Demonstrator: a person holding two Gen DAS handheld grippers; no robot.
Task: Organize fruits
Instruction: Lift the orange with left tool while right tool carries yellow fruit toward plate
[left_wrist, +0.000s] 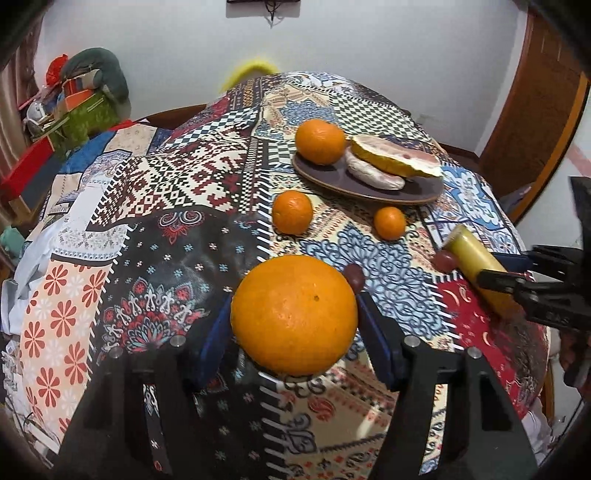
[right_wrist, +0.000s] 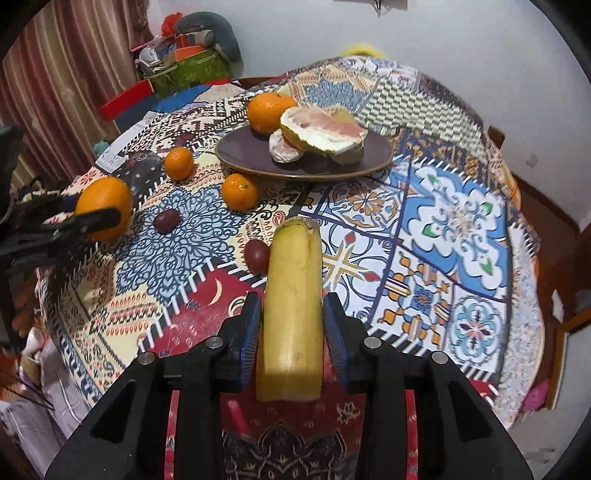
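My left gripper (left_wrist: 293, 306) is shut on a large orange (left_wrist: 293, 325), its blue pads pressed against both sides, and holds it just above the patterned tablecloth. My right gripper (right_wrist: 292, 301) is shut on a cut piece of yellow banana (right_wrist: 293, 266) that points away from the camera. A brown plate (left_wrist: 332, 181) further back carries an orange (left_wrist: 320, 141) and peeled pomelo pieces (left_wrist: 395, 158). Two small mandarins (left_wrist: 292, 213) (left_wrist: 389, 222) lie in front of the plate. Two dark red grapes (right_wrist: 166, 220) (right_wrist: 256, 253) rest on the cloth between the grippers.
The round table's cloth (right_wrist: 461, 221) is bare to the right of the plate and drops off at the edges. A cluttered stand with boxes and cloth (right_wrist: 192, 55) stands behind the table at the left, beside curtains. A wooden door (left_wrist: 535, 110) is at the right.
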